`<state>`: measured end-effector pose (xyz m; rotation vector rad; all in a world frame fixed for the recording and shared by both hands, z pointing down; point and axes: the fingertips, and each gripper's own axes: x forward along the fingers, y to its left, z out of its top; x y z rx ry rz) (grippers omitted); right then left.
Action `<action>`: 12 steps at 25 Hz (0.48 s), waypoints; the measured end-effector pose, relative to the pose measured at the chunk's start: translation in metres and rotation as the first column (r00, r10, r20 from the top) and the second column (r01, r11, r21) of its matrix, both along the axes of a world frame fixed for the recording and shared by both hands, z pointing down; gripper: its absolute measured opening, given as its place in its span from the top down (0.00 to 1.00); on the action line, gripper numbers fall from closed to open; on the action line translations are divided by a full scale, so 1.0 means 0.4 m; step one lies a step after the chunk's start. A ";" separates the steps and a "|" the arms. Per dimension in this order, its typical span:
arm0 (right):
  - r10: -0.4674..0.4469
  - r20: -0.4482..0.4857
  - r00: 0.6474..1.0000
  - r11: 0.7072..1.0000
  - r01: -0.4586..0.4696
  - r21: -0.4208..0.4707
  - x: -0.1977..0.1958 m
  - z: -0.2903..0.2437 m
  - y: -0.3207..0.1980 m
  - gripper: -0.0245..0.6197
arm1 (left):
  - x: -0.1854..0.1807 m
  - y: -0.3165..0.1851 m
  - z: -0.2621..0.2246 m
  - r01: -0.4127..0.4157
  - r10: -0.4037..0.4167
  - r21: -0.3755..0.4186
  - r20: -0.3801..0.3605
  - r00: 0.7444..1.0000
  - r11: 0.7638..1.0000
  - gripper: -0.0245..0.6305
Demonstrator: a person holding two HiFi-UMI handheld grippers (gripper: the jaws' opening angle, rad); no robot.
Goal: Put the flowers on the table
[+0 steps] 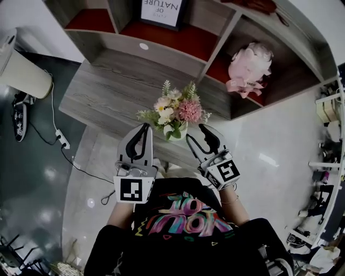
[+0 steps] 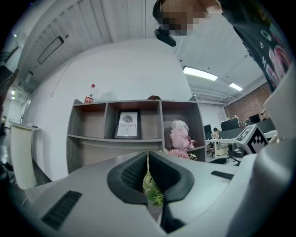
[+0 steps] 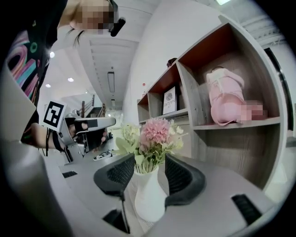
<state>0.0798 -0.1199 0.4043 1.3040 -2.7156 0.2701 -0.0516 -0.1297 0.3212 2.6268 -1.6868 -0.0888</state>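
Note:
A bunch of pink and cream flowers point(image 1: 175, 110) stands in a small white vase point(image 1: 181, 131) near the front edge of the grey wooden table point(image 1: 108, 91). In the right gripper view the vase point(image 3: 149, 196) is upright between the jaws of my right gripper point(image 3: 149, 173). The left pad is close against the vase's neck, and a thin gap shows at the right pad. In the head view the right gripper point(image 1: 197, 133) is open beside the vase. My left gripper point(image 1: 143, 128) hovers just left of the flowers, shut with nothing held. Only green leaves show past its tips point(image 2: 148, 171).
Behind the table stands a grey shelf unit with red backs point(image 1: 215, 40). It holds a pink plush toy point(image 1: 248, 67) and a framed print point(image 1: 161, 11). A white cylindrical appliance point(image 1: 24, 73) and a power strip with cable point(image 1: 62, 141) are on the floor at left.

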 end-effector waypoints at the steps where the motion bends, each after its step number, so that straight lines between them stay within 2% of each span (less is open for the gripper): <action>1: 0.006 0.002 1.000 1.000 -0.006 0.002 0.007 -0.013 -0.001 0.62 | 0.002 -0.002 -0.008 -0.003 0.003 0.004 -0.002 1.000 1.000 0.92; 4: 0.025 0.038 0.999 0.999 -0.026 0.027 0.019 -0.064 -0.007 0.67 | 0.007 -0.005 -0.031 -0.014 0.014 0.023 0.002 1.000 1.000 0.92; 8: 0.029 0.064 0.998 0.997 -0.033 0.073 0.029 -0.126 -0.012 0.80 | 0.027 -0.009 -0.058 -0.040 0.040 0.043 0.001 0.999 0.998 0.92; 12: 0.027 0.077 0.997 0.992 -0.036 0.118 0.029 -0.179 -0.022 0.88 | 0.046 -0.001 -0.077 -0.068 0.068 0.053 0.005 0.998 0.996 0.92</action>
